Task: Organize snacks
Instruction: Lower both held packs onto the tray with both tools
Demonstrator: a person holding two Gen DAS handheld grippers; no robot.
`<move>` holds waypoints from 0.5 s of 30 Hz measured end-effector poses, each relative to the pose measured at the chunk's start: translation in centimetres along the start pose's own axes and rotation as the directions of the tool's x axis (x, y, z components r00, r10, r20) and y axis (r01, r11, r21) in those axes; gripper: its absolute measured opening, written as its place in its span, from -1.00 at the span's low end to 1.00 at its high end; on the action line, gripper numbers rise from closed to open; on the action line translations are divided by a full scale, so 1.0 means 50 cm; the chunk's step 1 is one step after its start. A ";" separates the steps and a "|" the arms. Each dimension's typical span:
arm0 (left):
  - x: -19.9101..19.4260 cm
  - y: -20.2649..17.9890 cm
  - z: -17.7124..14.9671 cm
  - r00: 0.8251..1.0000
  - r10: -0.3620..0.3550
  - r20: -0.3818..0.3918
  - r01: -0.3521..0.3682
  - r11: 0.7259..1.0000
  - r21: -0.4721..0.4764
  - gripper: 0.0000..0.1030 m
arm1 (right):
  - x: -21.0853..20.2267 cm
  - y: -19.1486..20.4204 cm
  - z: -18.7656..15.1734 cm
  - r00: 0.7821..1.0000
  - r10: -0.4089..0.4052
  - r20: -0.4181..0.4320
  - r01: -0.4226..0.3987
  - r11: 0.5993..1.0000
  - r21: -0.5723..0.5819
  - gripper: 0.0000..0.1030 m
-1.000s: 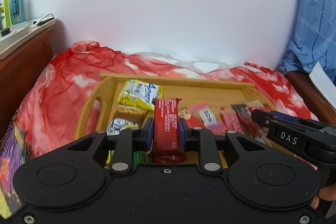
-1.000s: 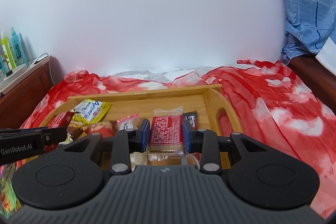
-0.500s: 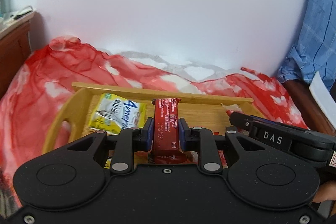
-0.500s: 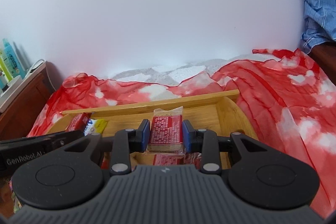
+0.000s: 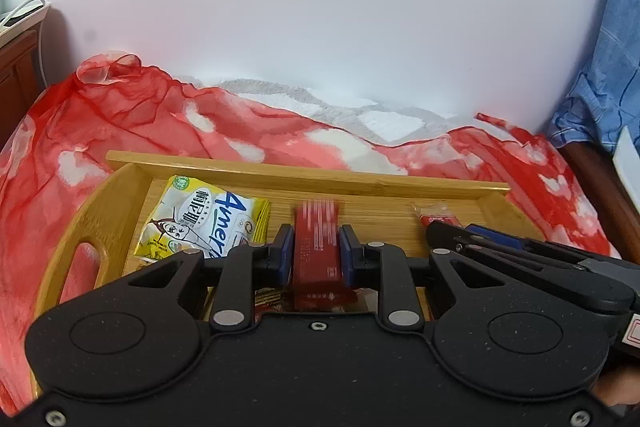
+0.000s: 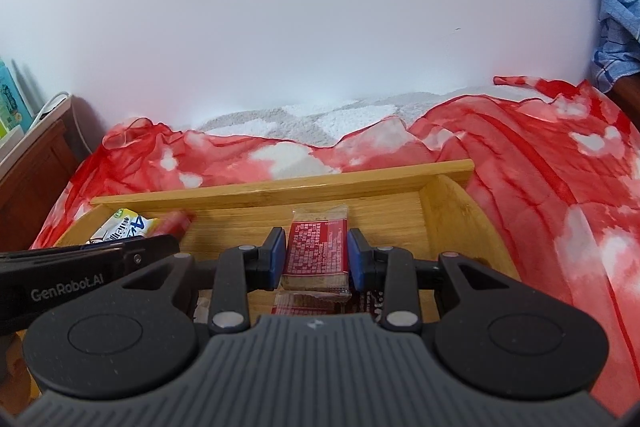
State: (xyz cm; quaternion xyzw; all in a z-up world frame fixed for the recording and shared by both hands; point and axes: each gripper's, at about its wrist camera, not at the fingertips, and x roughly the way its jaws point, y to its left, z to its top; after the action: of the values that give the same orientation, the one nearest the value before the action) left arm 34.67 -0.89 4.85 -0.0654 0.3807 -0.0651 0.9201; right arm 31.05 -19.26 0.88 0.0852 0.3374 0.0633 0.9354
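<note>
Bamboo tray (image 5: 304, 174): in the left wrist view it lies on a red and white cloth (image 5: 120, 115), long wall far, handle cutout at left.
Left gripper (image 5: 316, 259): blue pads pinch a red snack bar (image 5: 316, 251), blurred, over the tray's middle.
Yellow snack bag (image 5: 200, 223): flat in the tray's far left part, just left of the bar.
Other claw, left view: right gripper (image 5: 444, 227) reaches in from the right, near a small red packet (image 5: 436, 217).
Right gripper (image 6: 316, 257), right wrist view: pads close around a red biscuit packet (image 6: 316, 251), above the tray's (image 6: 280, 187) right half.
Beneath it: another clear-wrapped packet (image 6: 308, 301) lies on the tray floor.
Left gripper, right view (image 6: 160, 245): enters from the left, over the yellow bag (image 6: 120, 227).
</note>
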 end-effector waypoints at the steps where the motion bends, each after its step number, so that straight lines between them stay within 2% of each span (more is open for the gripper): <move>1: 0.004 0.000 0.000 1.000 -0.001 -0.001 0.001 1.000 0.002 -0.57 | 0.002 0.001 0.000 1.000 0.001 0.001 -0.001 1.000 -0.005 -0.27; 10: 0.016 -0.007 -0.003 1.000 0.009 0.013 -0.009 1.000 0.030 -0.56 | 0.017 -0.002 -0.010 1.000 0.011 -0.001 -0.011 1.000 -0.010 -0.26; 15: 0.015 -0.012 -0.007 1.000 0.021 0.009 -0.021 0.998 0.056 -0.56 | 0.011 -0.004 -0.014 1.000 0.022 0.013 -0.022 1.000 -0.011 -0.16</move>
State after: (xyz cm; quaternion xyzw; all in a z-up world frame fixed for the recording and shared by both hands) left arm 34.88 -1.62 4.18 -0.0359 0.3755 -0.0659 0.9238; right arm 31.06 -19.27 -0.02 0.0842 0.3301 0.0747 0.9372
